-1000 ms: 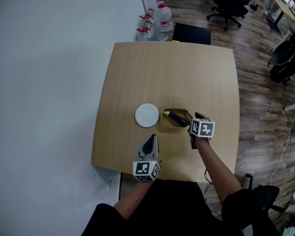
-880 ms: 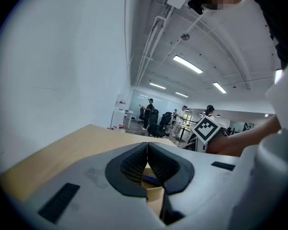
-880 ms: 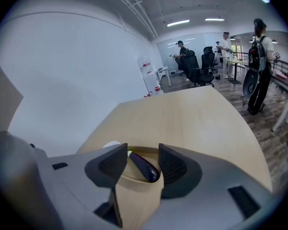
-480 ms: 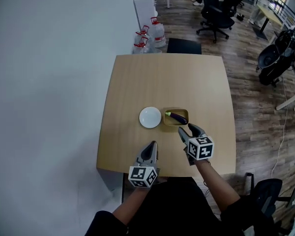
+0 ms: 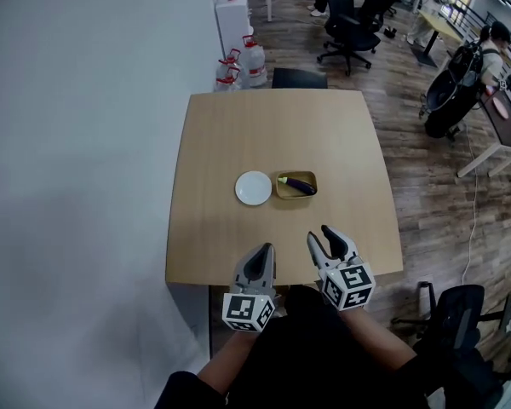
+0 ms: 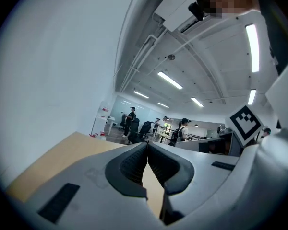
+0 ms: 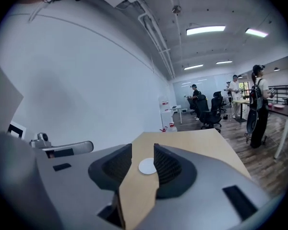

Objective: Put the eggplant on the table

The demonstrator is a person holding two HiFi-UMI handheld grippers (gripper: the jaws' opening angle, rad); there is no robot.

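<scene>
A purple eggplant [image 5: 300,186] with a green stem lies in a small yellow-brown bowl [image 5: 295,193] near the middle of the wooden table [image 5: 238,135]. Both grippers are held up near the table's front edge, well short of the bowl. My left gripper [image 5: 261,253] [image 6: 147,145] is shut, its pads touching, with nothing between them. My right gripper [image 5: 318,235] [image 7: 143,152] has a gap between its jaws, which are closing on nothing; the white plate [image 7: 147,166] shows through that gap.
A white plate [image 5: 253,187] sits just left of the bowl. Water jugs [image 5: 240,65] and a dark chair [image 5: 299,77] stand beyond the table's far edge. Office chairs [image 5: 351,24] and people stand on the wood floor at the back right. A white wall runs along the left.
Both grippers pulled back from the bowl toward the table's front edge and rose. The right gripper, which was at the bowl, came away empty. The eggplant stays in the bowl.
</scene>
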